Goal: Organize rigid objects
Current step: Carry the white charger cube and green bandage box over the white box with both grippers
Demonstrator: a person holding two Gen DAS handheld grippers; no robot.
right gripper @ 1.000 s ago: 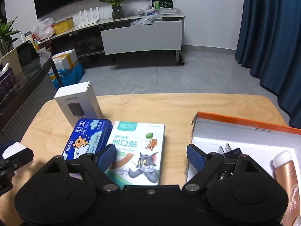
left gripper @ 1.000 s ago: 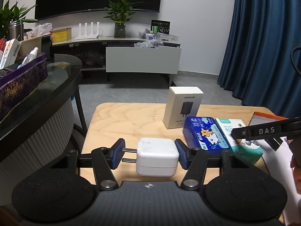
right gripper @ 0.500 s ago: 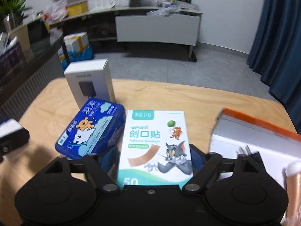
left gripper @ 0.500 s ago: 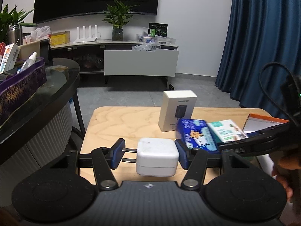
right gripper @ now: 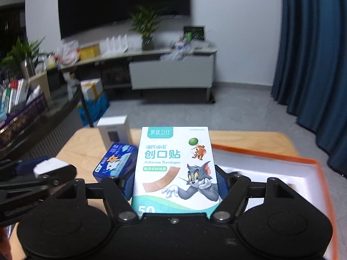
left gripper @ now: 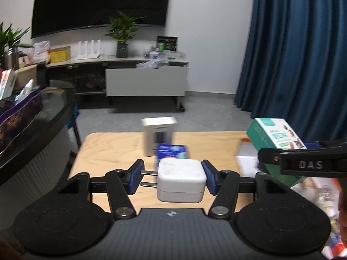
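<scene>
Behind the wooden surface (left gripper: 121, 151) a living room shows: dark screen, a potted plant, a blue curtain at the right. From the left wrist camera, the left tool (left gripper: 172, 176) is clamped on a white charger (left gripper: 181, 181), one pad against its body, the other against the tips of its two prongs, and the charger hangs clear of the surface. Farther off stand an upright white box (left gripper: 158, 136) and, just in front of it, a blue tin (left gripper: 172, 151). At the right, the right tool (left gripper: 303, 162) carries a bandage box (left gripper: 273, 136) above the orange-edged tray (left gripper: 247, 158).

From the right wrist camera, the right tool (right gripper: 174, 182) grips the bandage box (right gripper: 173, 166) by its two long edges; it sits tilted up, lifted off the surface. The log shows these jaws closing within the past second, and the box is now pinched between them. The orange-edged tray (right gripper: 310, 173) lies open at the right, the blue tin (right gripper: 116, 161) and white box (right gripper: 113, 130) at the left.

The step in hand looks like carrying both items to the tray. To do it well, bring the bandage box over a bare part of the tray, level it, lower it flat before letting go, and keep the two tools apart so the charger follows without a knock.
</scene>
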